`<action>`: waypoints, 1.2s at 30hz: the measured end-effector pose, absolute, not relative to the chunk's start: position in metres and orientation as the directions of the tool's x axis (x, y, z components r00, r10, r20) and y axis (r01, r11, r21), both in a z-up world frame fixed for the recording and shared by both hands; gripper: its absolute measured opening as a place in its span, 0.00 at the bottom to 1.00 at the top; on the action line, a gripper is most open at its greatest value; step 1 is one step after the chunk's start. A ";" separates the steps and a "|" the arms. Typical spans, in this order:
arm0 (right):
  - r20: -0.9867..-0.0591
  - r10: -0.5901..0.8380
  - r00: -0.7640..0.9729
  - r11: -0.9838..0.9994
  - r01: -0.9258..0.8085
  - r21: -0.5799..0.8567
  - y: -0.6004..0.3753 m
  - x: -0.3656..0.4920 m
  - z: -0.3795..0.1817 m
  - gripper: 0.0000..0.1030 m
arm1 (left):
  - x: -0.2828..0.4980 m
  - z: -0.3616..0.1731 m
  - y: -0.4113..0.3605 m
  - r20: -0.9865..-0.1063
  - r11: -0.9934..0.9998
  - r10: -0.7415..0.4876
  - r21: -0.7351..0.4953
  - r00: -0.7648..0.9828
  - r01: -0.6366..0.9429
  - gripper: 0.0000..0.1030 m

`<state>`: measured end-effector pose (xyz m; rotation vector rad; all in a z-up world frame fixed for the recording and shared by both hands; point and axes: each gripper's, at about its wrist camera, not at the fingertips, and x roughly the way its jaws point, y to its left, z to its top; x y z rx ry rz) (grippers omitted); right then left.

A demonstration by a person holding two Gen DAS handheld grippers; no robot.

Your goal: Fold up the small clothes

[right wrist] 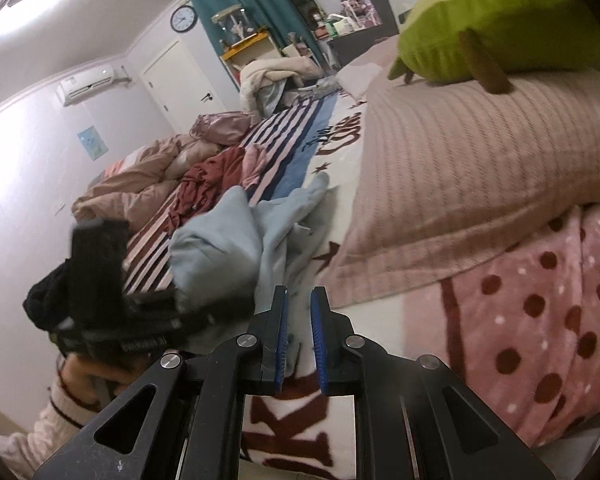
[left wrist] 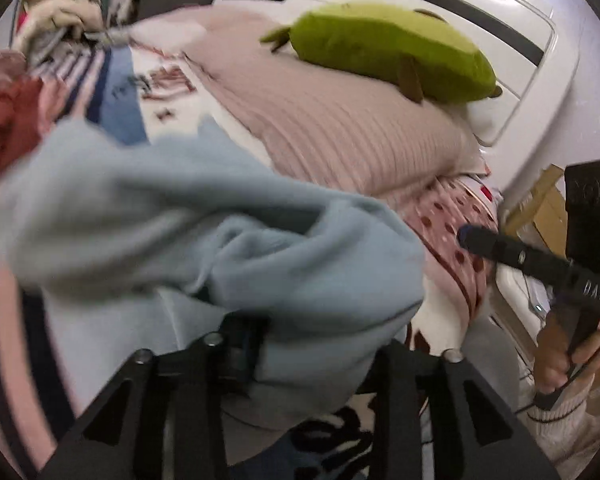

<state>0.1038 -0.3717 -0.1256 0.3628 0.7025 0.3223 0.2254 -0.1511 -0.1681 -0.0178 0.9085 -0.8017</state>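
Note:
A light blue fleece garment [left wrist: 180,208] hangs bunched over my left gripper [left wrist: 312,332] and hides most of its fingers. In the right wrist view the same garment [right wrist: 224,240] rises in a lump from the tip of the left gripper [right wrist: 180,304], which grips a thick fold of it, while the rest trails on the bed. My right gripper [right wrist: 300,300] hovers over the printed blanket to the right of the garment. Its blue pads stand nearly together with nothing between them. In the left wrist view the right gripper [left wrist: 466,236] is at the right, clear of the cloth.
A pink ribbed pillow [right wrist: 460,180] with a green plush toy [left wrist: 388,52] on it lies to the right. A dotted pink blanket [right wrist: 540,300] is nearer. A dark red garment [right wrist: 208,184] and a beige duvet [right wrist: 140,184] lie on the striped sheet behind. The white headboard [left wrist: 500,20] bounds the bed.

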 end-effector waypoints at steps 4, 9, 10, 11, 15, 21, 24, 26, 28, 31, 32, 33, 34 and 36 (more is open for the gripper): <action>-0.569 0.408 0.714 0.887 -0.163 0.432 -0.374 0.106 -0.127 0.16 | 0.218 -0.159 -0.135 -0.621 0.632 -0.733 -0.467 0.279 0.619 0.61; -0.540 0.438 0.719 0.883 -0.230 0.410 -0.352 0.121 -0.111 0.37 | 0.186 -0.137 -0.112 -0.602 0.635 -0.733 -0.442 0.316 0.633 0.65; -0.533 0.448 0.718 0.880 -0.249 0.404 -0.345 0.122 -0.107 0.42 | 0.179 -0.134 -0.103 -0.603 0.654 -0.721 -0.432 0.340 0.622 0.65; -0.524 0.464 0.714 0.876 -0.279 0.394 -0.335 0.126 -0.102 0.45 | 0.174 -0.130 -0.095 -0.605 0.675 -0.706 -0.421 0.368 0.606 0.65; -0.525 0.489 0.697 0.872 -0.374 0.315 -0.293 0.134 -0.092 0.45 | 0.163 -0.124 -0.061 -0.624 0.780 -0.607 -0.349 0.492 0.520 0.65; -0.653 0.288 0.700 0.941 -0.334 0.057 -0.255 0.132 -0.121 0.10 | 0.167 -0.132 -0.012 -0.613 0.847 -0.529 -0.338 0.586 0.411 0.65; -0.736 0.176 0.653 0.973 -0.228 0.029 -0.272 0.138 -0.148 0.07 | 0.178 -0.137 0.002 -0.609 0.865 -0.501 -0.336 0.615 0.372 0.65; -0.779 0.152 0.609 0.982 -0.181 0.050 -0.285 0.142 -0.163 0.07 | 0.181 -0.142 0.010 -0.600 0.865 -0.502 -0.350 0.622 0.360 0.65; -0.787 0.162 0.595 0.982 -0.179 0.067 -0.288 0.144 -0.163 0.07 | 0.183 -0.145 0.016 -0.586 0.857 -0.514 -0.369 0.626 0.359 0.65; -0.764 0.178 0.620 0.978 -0.198 0.067 -0.284 0.147 -0.134 0.11 | 0.185 -0.147 0.025 -0.568 0.859 -0.511 -0.370 0.645 0.355 0.65; -0.749 0.189 0.635 0.975 -0.209 0.069 -0.282 0.149 -0.124 0.24 | 0.186 -0.147 0.028 -0.565 0.860 -0.508 -0.370 0.650 0.351 0.65; -0.725 0.205 0.658 0.971 -0.232 0.065 -0.276 0.153 -0.109 0.41 | 0.187 -0.147 0.030 -0.562 0.862 -0.505 -0.369 0.655 0.348 0.65; -0.706 0.218 0.673 0.966 -0.254 0.057 -0.271 0.157 -0.098 0.48 | 0.187 -0.147 0.034 -0.560 0.865 -0.500 -0.368 0.660 0.343 0.65; -0.692 0.257 0.674 0.944 -0.328 0.031 -0.250 0.170 -0.083 0.59 | 0.189 -0.146 0.039 -0.553 0.869 -0.491 -0.369 0.673 0.331 0.65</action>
